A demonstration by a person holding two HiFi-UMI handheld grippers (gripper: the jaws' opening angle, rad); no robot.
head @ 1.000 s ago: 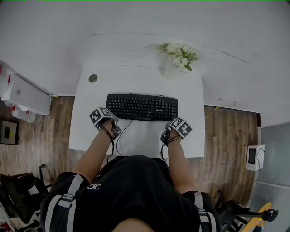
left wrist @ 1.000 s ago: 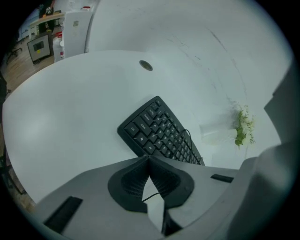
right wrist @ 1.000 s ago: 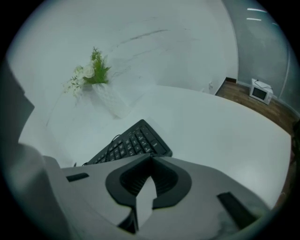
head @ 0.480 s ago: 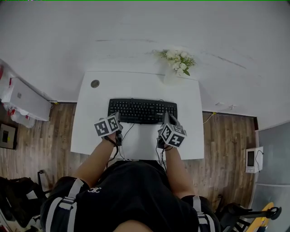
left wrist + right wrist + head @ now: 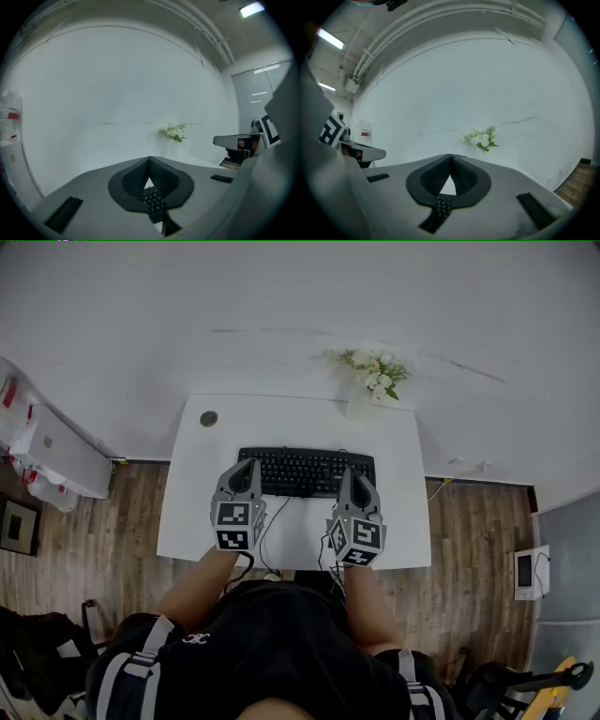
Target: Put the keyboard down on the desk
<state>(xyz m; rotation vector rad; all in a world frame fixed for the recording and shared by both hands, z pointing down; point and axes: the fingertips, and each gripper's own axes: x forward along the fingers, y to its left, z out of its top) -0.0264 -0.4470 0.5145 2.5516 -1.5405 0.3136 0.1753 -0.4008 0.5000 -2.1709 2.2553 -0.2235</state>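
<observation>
A black keyboard lies flat on the white desk, its cable running off toward the front edge. My left gripper hovers over the keyboard's left end and points at the wall. Its jaws are shut, tips together, with nothing between them. My right gripper hovers over the keyboard's right end, likewise shut and holding nothing. In the left gripper view a strip of keyboard shows through the gap below the tips. The right gripper view shows the keyboard the same way.
A vase of white flowers stands at the desk's back right corner, also in both gripper views as flowers and flowers. A round cable grommet sits at back left. A white cabinet stands left of the desk on the wooden floor.
Both grippers swung from the desk's front edge forward over the keyboard's two ends and now point at the wall. The keyboard has stayed on the desk.
</observation>
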